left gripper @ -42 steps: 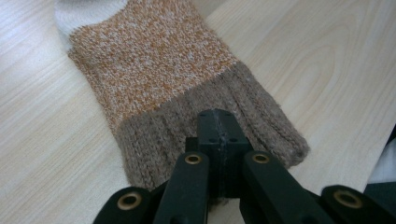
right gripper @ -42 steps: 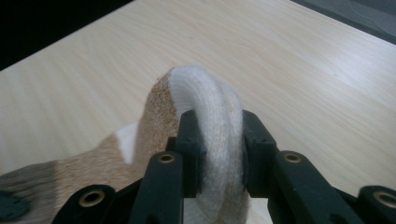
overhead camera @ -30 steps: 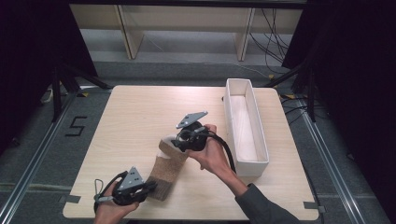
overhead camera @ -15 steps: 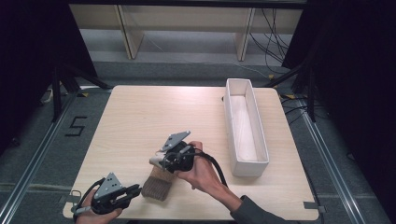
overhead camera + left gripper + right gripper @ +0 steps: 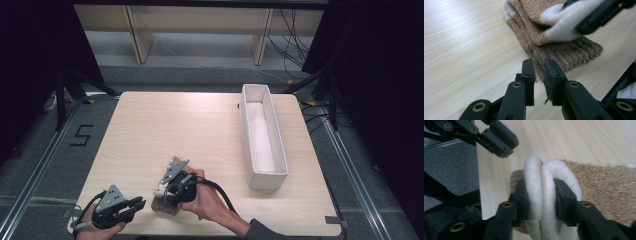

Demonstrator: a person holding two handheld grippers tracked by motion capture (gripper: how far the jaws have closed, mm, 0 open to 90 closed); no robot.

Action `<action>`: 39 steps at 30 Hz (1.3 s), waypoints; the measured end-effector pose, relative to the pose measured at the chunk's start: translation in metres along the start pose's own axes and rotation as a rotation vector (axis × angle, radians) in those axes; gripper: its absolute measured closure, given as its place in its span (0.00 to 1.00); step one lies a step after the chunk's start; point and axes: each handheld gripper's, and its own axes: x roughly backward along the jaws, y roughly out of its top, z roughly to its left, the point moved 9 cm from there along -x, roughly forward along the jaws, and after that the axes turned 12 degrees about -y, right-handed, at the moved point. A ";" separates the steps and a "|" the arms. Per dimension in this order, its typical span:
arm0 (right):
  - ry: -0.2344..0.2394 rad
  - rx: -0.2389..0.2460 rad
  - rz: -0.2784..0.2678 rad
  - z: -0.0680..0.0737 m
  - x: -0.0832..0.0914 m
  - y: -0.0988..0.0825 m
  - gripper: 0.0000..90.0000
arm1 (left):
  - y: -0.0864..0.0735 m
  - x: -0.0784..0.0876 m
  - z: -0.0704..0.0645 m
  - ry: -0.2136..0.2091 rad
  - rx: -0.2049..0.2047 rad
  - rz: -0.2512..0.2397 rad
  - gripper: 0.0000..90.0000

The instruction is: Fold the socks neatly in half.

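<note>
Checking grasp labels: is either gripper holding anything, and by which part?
The right gripper pinches the white toe ends of the brown socks, folded over them. The left gripper holds nothing; its jaws stand slightly apart at the ribbed cuff.

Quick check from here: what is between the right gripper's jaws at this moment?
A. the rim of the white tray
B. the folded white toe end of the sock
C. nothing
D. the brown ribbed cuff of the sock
B: in the right gripper view, the right gripper pinches the doubled white toe end of the brown knit sock.
</note>
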 end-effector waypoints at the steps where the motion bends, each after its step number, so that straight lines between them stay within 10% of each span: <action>1: 0.017 -0.021 0.011 0.004 -0.001 -0.001 0.64 | 0.000 0.001 0.000 0.003 -0.002 0.010 0.86; 11: 0.064 -0.050 -0.060 0.007 0.023 0.013 0.64 | 0.002 0.001 -0.001 0.003 0.002 0.003 0.85; 20: 0.042 -0.014 -0.027 0.003 0.026 0.002 0.71 | 0.019 -0.003 -0.027 -0.103 0.013 -0.079 0.86; 28: 0.039 0.023 0.027 0.006 0.006 -0.010 0.93 | 0.000 -0.022 -0.025 -0.093 -0.033 0.046 0.88; 39: 0.065 0.082 -0.020 0.019 0.018 0.005 0.94 | -0.003 -0.027 -0.026 -0.079 -0.031 0.062 0.89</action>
